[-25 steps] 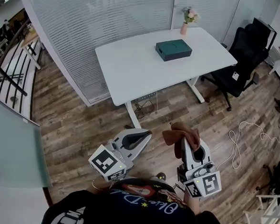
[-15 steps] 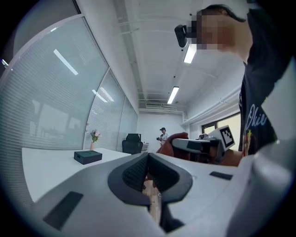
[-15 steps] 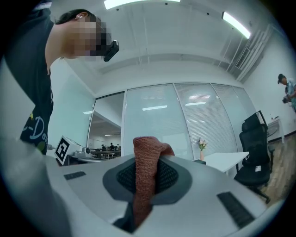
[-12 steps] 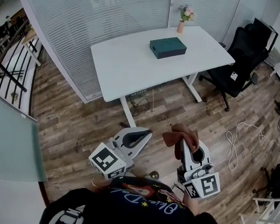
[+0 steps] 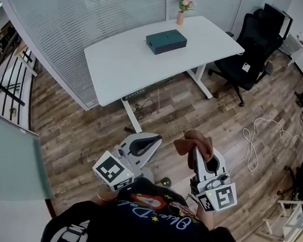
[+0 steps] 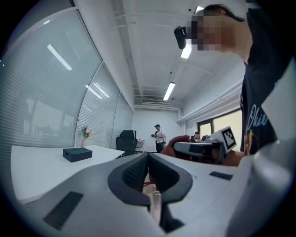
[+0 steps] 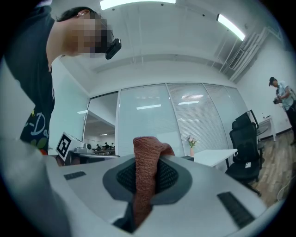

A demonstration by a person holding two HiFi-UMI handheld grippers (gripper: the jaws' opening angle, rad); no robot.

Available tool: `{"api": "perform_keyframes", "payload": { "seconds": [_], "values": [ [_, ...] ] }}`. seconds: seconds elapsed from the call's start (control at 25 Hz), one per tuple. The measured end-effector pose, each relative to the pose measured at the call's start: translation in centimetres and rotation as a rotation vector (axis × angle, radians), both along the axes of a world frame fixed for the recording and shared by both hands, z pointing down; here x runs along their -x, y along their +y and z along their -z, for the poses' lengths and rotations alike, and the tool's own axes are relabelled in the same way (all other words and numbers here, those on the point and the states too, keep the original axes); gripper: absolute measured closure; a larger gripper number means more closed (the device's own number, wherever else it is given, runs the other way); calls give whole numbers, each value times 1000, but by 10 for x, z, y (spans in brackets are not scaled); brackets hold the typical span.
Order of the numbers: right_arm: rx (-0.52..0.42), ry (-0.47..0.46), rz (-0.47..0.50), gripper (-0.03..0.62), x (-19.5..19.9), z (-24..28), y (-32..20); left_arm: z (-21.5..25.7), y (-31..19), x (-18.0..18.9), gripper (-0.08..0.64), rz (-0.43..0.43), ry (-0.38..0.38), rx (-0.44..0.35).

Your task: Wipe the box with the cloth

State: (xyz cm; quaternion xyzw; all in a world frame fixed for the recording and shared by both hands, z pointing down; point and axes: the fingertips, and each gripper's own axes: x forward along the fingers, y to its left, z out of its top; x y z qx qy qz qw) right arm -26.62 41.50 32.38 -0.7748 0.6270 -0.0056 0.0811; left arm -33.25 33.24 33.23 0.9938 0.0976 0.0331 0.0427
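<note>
Surface (image 5: pixel 119 64) with box (image 5: pixel 166 42) well away, upper centre. Step closer with cloth (image 5: pixel 194 143) pinched in right hand-held gripper (image 5: pixel 197 151); left hand-held gripper (image 5: pixel 151 140) closed, empty.

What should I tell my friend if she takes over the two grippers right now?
Right gripper: shut on the reddish-brown cloth, which bunches up above the jaws.
Left gripper: shut, with nothing in it.
Both are held low over the wooden floor, well short of the white table.
The dark green box lies on that table near its far edge, by a small vase of flowers.
Done: the cloth is in hand.
Left: walk up to the table and wipe the box with the cloth. No wiping has begun.
</note>
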Motion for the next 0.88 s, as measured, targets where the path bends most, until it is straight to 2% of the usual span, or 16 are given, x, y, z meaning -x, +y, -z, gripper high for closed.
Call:
{"api": "perform_keyframes", "payload": {
  "seconds": [0.2, 0.36, 0.64, 0.88],
  "values": [
    [13, -25, -38, 557, -20, -9, 10, -6, 4, -17, 557, -21, -23, 3],
    [25, -17, -71, 557, -44, -12, 1, -14, -11, -39, 557, -37, -31, 17],
    [63, 6, -162, 557, -97, -9, -18, -15, -51, -104, 557, -89, 3, 34],
    [51, 25, -258, 557, -152, 5, -39, -7, -88, -164, 557, -143, 26, 33]
  ]
}}
